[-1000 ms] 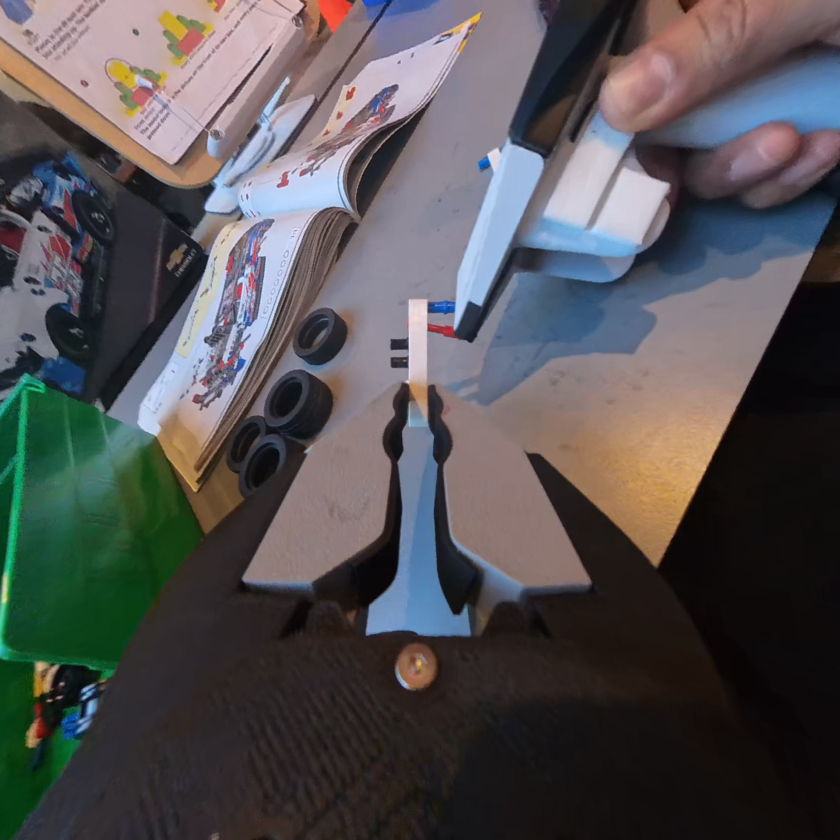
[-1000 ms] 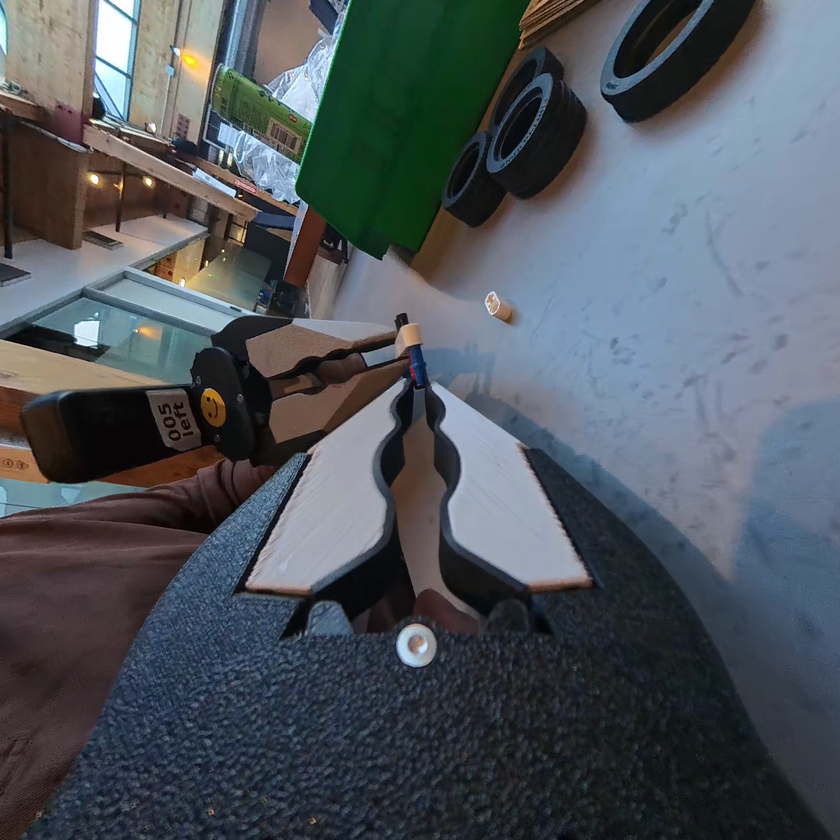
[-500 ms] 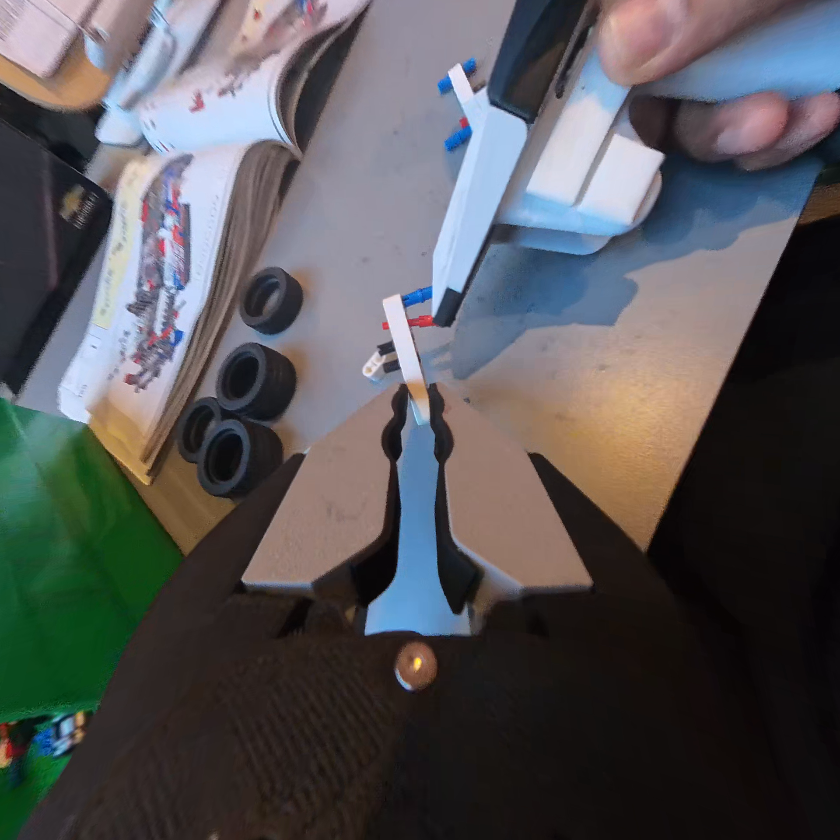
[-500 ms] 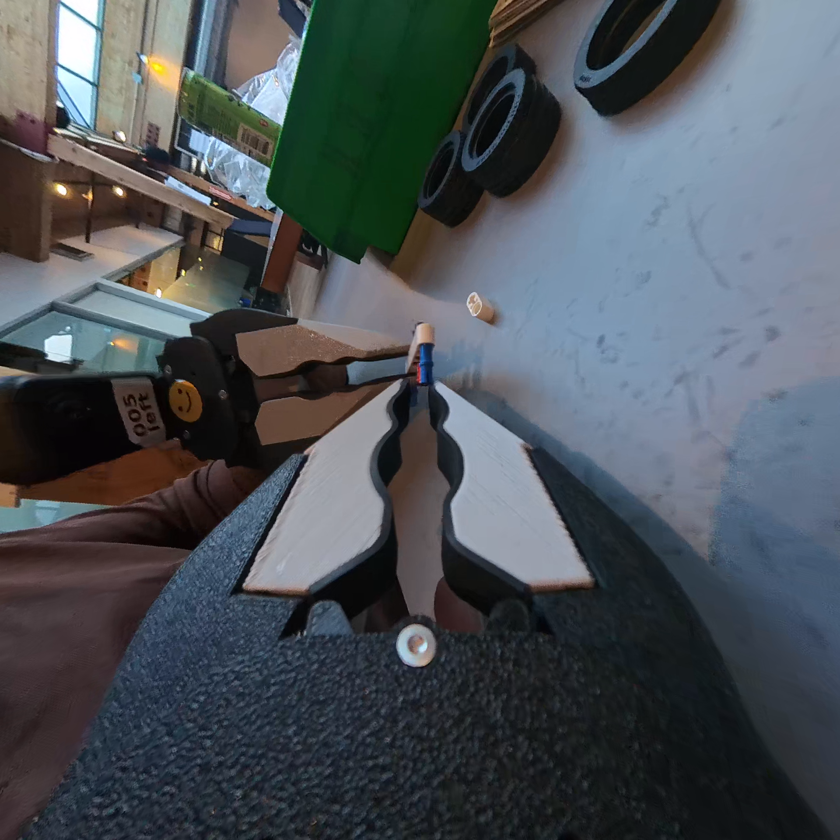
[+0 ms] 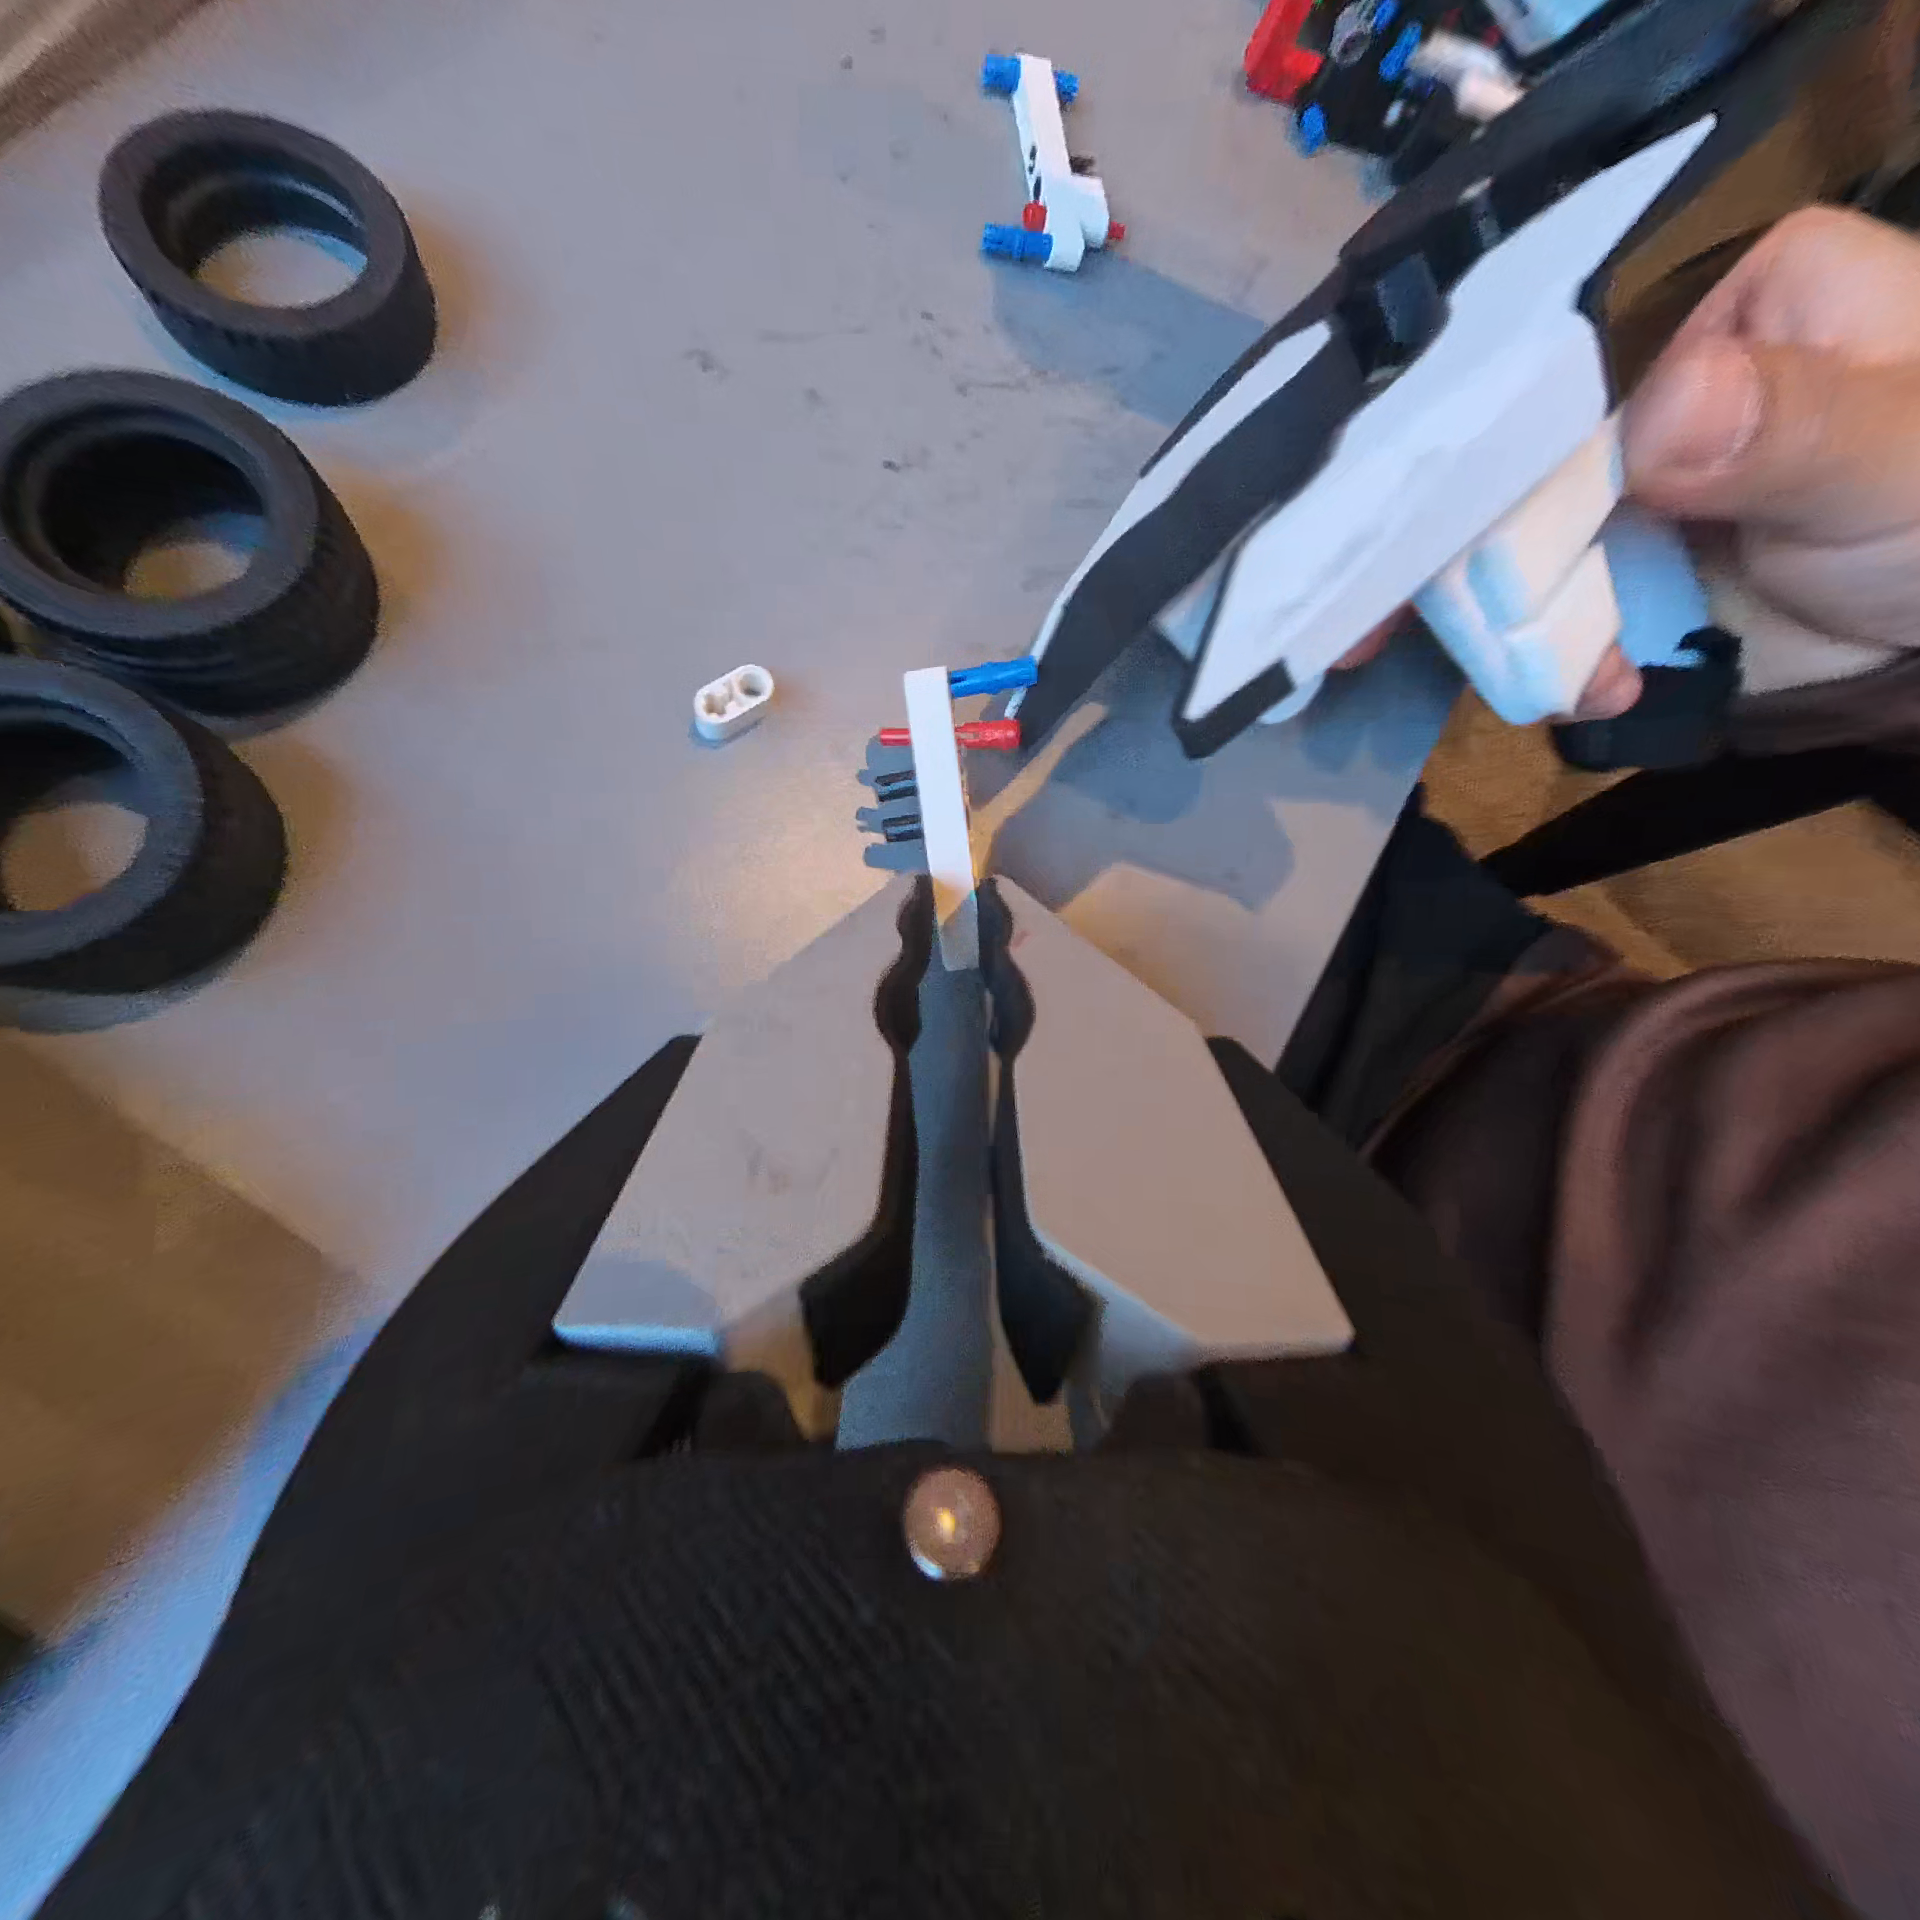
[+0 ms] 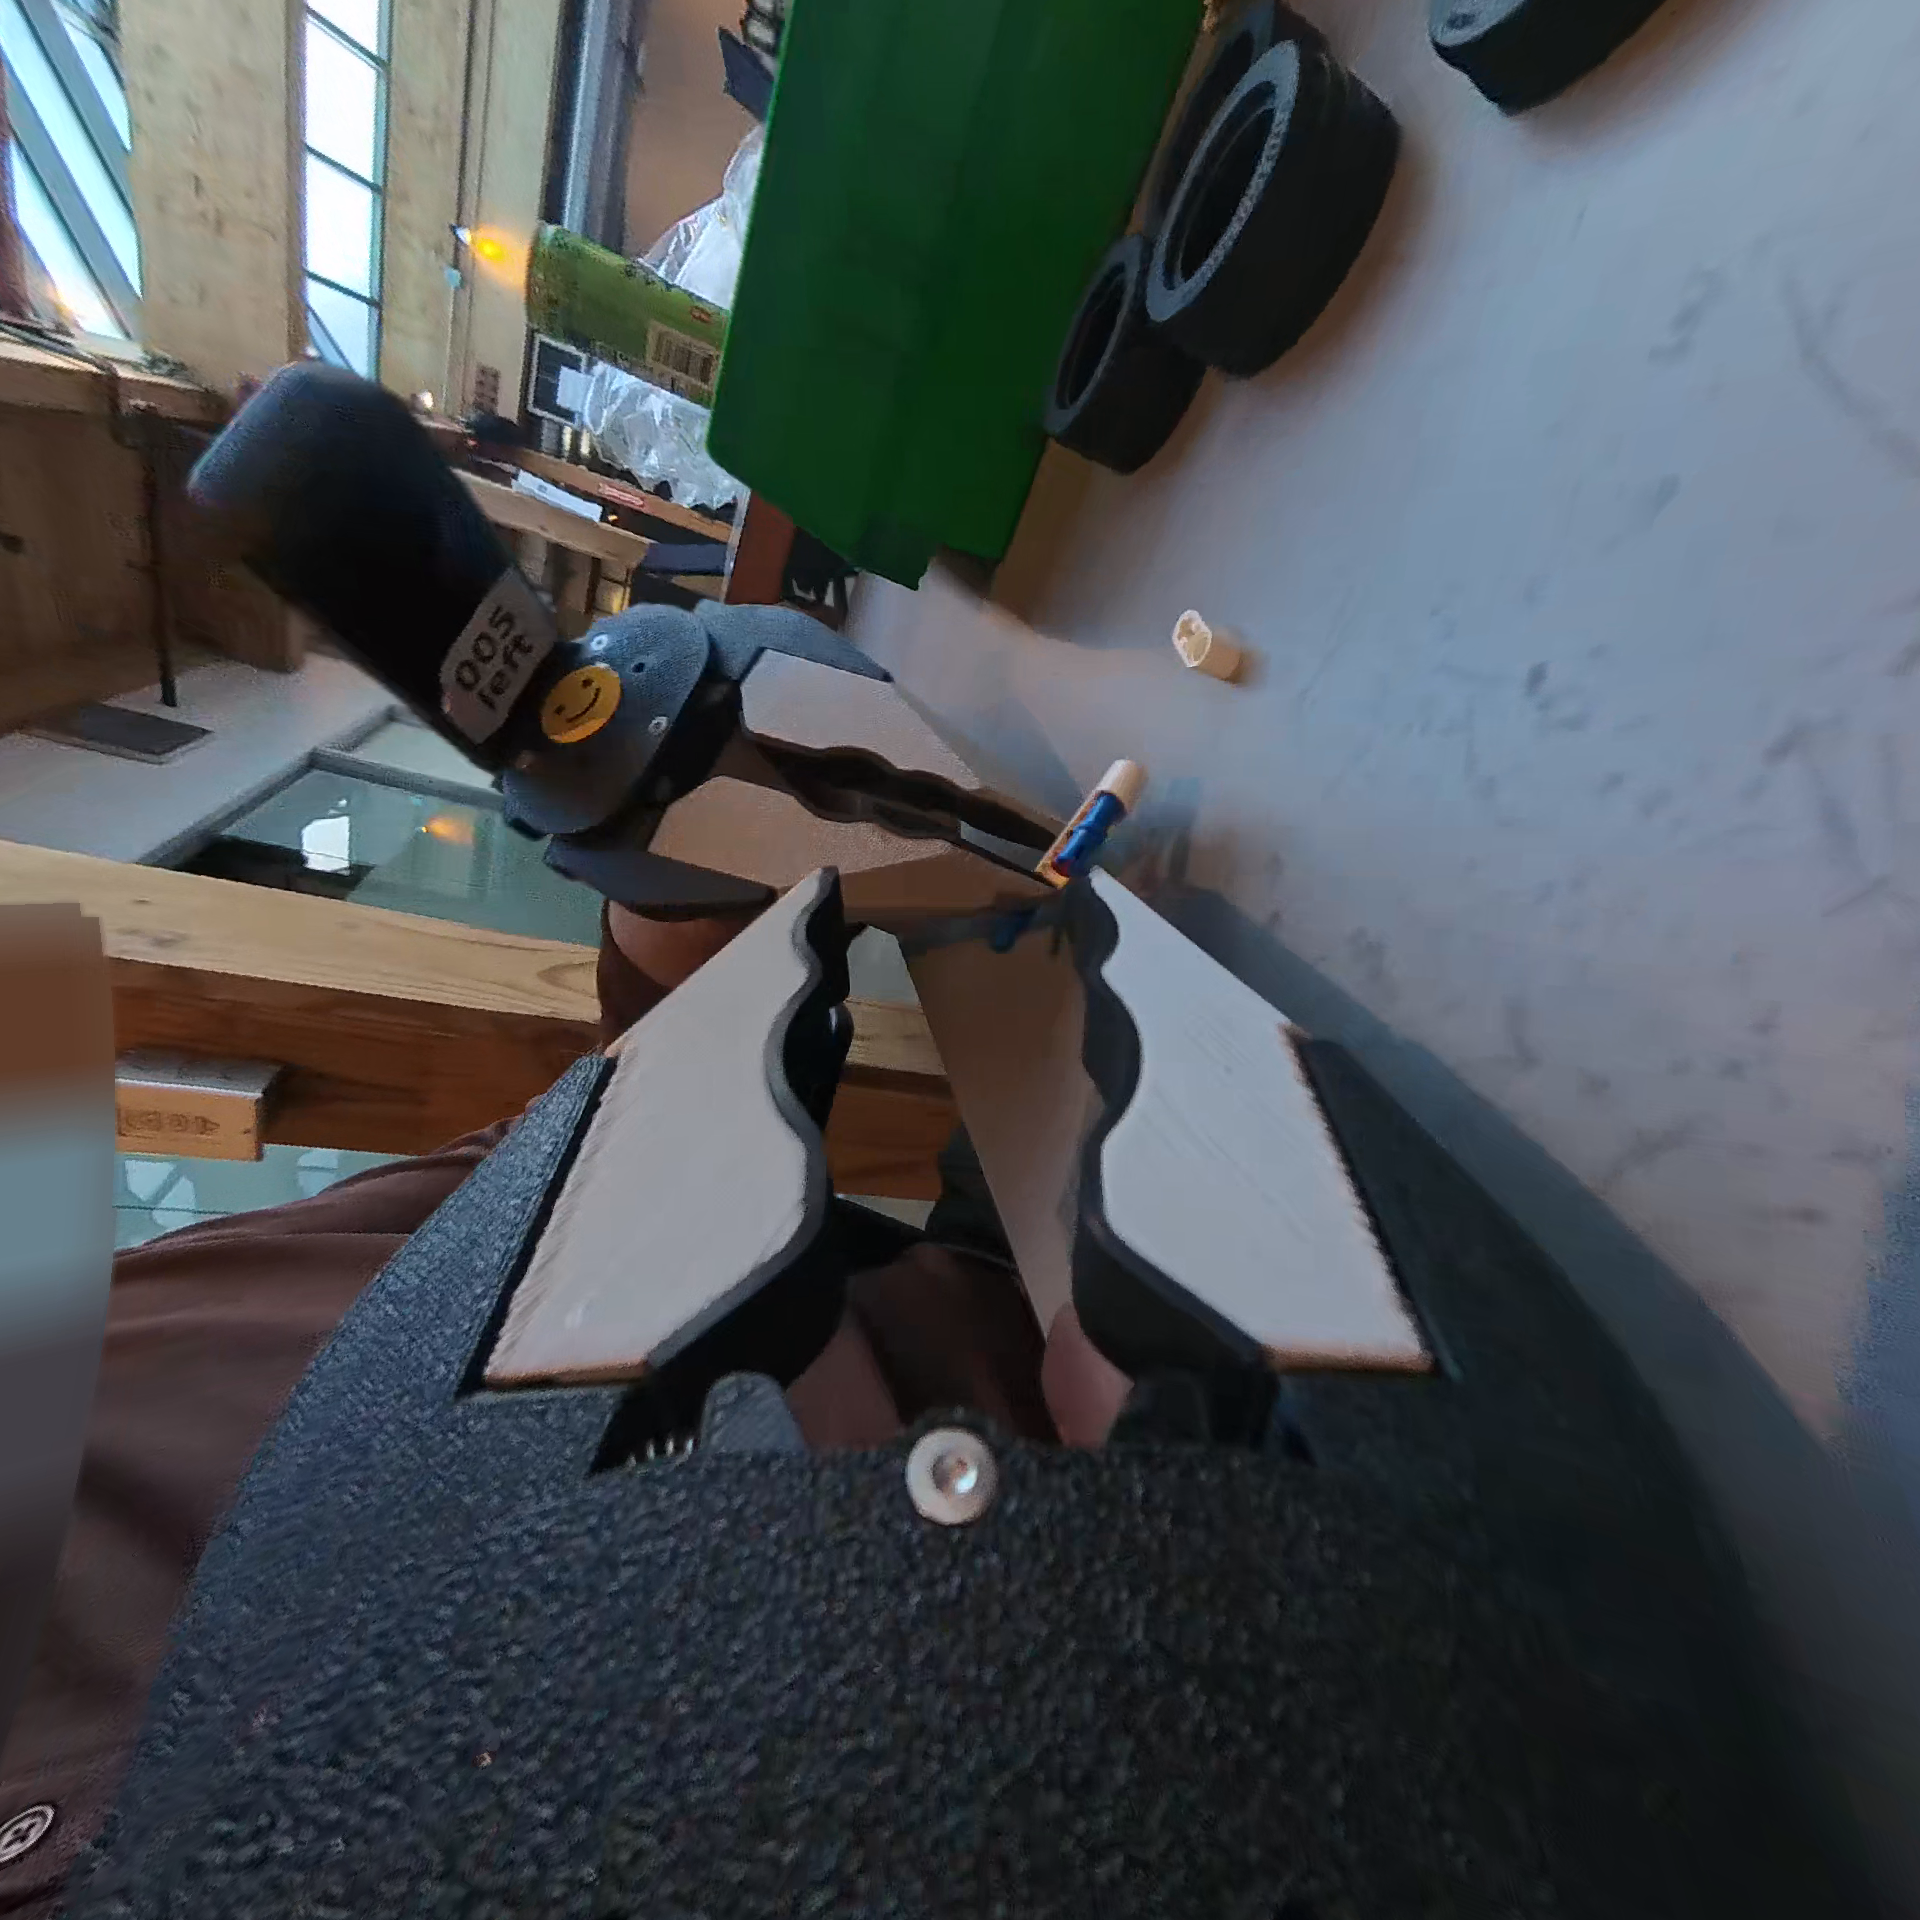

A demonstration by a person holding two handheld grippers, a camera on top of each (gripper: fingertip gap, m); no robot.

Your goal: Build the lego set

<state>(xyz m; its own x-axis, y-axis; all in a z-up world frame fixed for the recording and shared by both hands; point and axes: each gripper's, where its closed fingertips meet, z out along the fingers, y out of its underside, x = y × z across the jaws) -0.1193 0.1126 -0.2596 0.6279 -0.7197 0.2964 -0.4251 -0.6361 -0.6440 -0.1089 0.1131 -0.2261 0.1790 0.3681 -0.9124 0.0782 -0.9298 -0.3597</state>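
Observation:
My left gripper (image 5: 951, 896) is shut on the lower end of a white Lego beam (image 5: 938, 774) and holds it upright above the grey table (image 5: 675, 416). A blue pin (image 5: 992, 675) and a red pin (image 5: 966, 736) stick out of the beam's right side, and black pins (image 5: 891, 805) out of its left. My right gripper (image 6: 961, 904) is open, with its tips beside the blue pin (image 6: 1086, 826). It also shows in the left wrist view (image 5: 1029, 712), just right of the pins. The left gripper also shows in the right wrist view (image 6: 1023, 847).
Several black tyres (image 5: 187, 540) lie on the left of the table. A small white connector (image 5: 732, 701) lies near the beam. A white assembly with blue pins (image 5: 1049, 156) and a part-built model (image 5: 1382, 62) lie farther back. A green box (image 6: 935, 260) stands by the tyres (image 6: 1247, 197). Left and right tips are no more than a few centimetres apart.
My right gripper has opened and its jaws now stand apart by the blue pin. The left gripper has swung with the beam, so the booklet is out of view.

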